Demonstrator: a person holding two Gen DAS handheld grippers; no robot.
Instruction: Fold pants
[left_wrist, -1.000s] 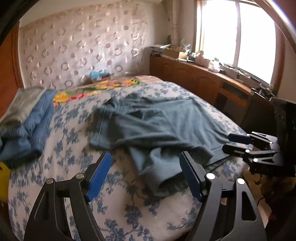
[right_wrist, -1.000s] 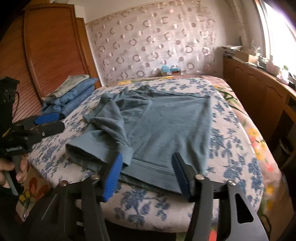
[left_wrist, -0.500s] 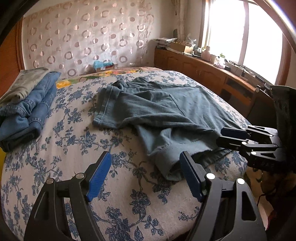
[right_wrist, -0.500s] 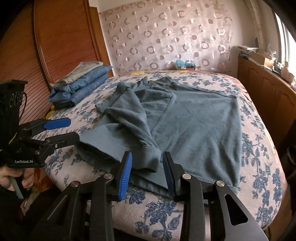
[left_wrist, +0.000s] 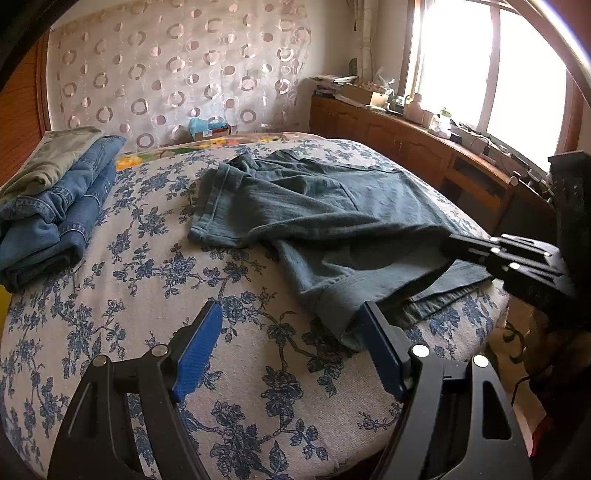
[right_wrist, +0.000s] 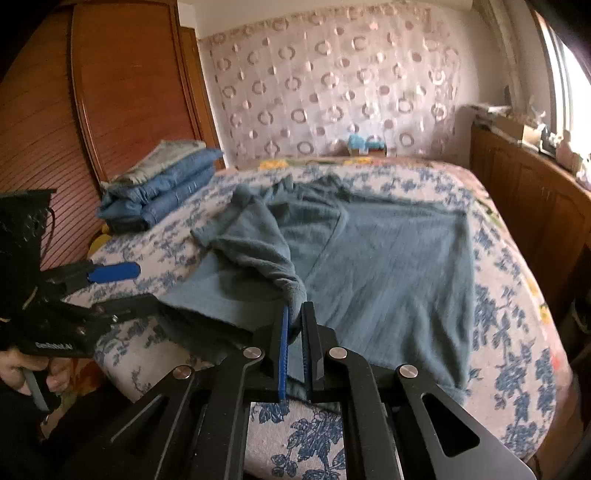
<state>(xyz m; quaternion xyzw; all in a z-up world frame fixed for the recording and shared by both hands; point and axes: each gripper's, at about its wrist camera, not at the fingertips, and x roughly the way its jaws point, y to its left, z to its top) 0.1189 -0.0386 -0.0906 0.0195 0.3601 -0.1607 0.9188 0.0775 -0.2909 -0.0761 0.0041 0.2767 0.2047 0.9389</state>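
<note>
The right claw (right_wrist: 293, 350) is pinched nearly closed on a hem of the pants (right_wrist: 388, 258), lifting that fold off the bed (right_wrist: 509, 332); the left claw (left_wrist: 291, 347) hangs wide open with nothing between its pads, its right finger (left_wrist: 380, 350) just beside the near leg cuff; the grey-blue pants sprawl across the floral bed, one leg doubled over; farther back, folded jeans (left_wrist: 55, 218) sit stacked near the wooden wardrobe (right_wrist: 122, 96).

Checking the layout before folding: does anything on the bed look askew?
Yes. One leg of the teal pants lies bunched and crossed over the other, not flat; the right gripper pinches its hem. The folded jeans stack looks tidy.
</note>
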